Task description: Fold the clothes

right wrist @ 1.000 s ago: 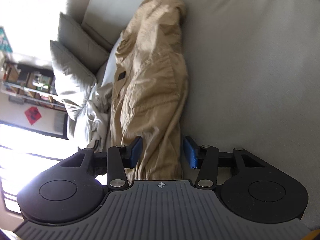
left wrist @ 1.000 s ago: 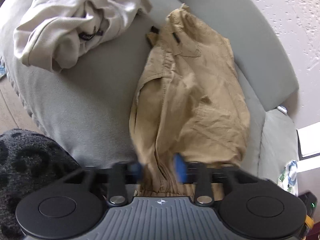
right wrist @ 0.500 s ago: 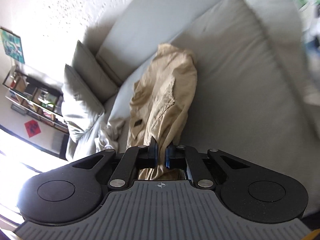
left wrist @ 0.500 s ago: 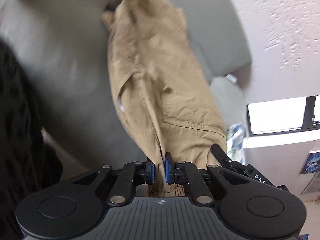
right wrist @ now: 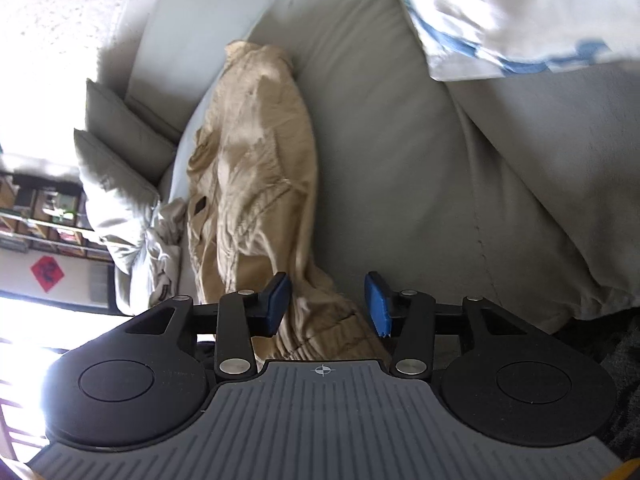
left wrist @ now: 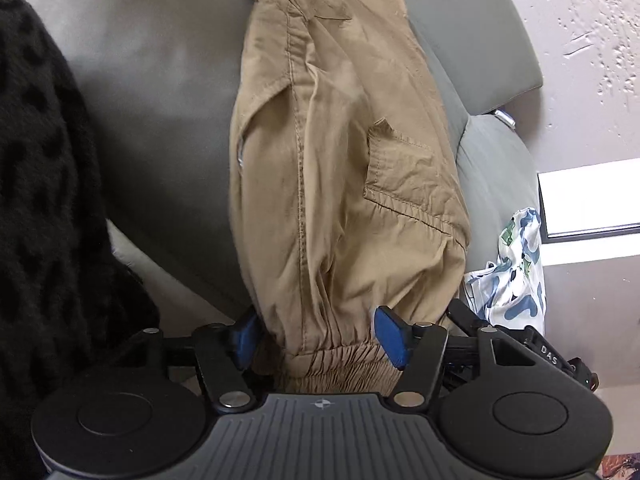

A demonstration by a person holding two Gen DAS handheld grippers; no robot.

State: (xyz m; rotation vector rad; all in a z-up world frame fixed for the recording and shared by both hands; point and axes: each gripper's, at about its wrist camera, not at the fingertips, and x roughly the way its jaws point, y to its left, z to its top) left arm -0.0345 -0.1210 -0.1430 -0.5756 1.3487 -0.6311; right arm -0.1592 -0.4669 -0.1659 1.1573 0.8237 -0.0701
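Observation:
Tan cargo trousers [left wrist: 340, 168] lie lengthwise on the grey sofa seat [left wrist: 160, 92], with a flap pocket facing up. My left gripper [left wrist: 316, 338] is open, its blue pads either side of the elastic cuff. In the right wrist view the same trousers [right wrist: 256, 176] stretch away along the seat. My right gripper [right wrist: 328, 304] is open, with the other cuff lying loose between its pads.
A white and blue patterned cloth [left wrist: 516, 268] hangs at the sofa's right end and also shows in the right wrist view [right wrist: 512, 12]. A black spotted fleece [left wrist: 44, 200] is at the left. A crumpled pale garment [right wrist: 164, 248] and grey cushions [right wrist: 116, 160] lie beyond the trousers.
Both grippers were shut on the trouser cuffs half a second ago and have opened. The trousers now rest on the seat.

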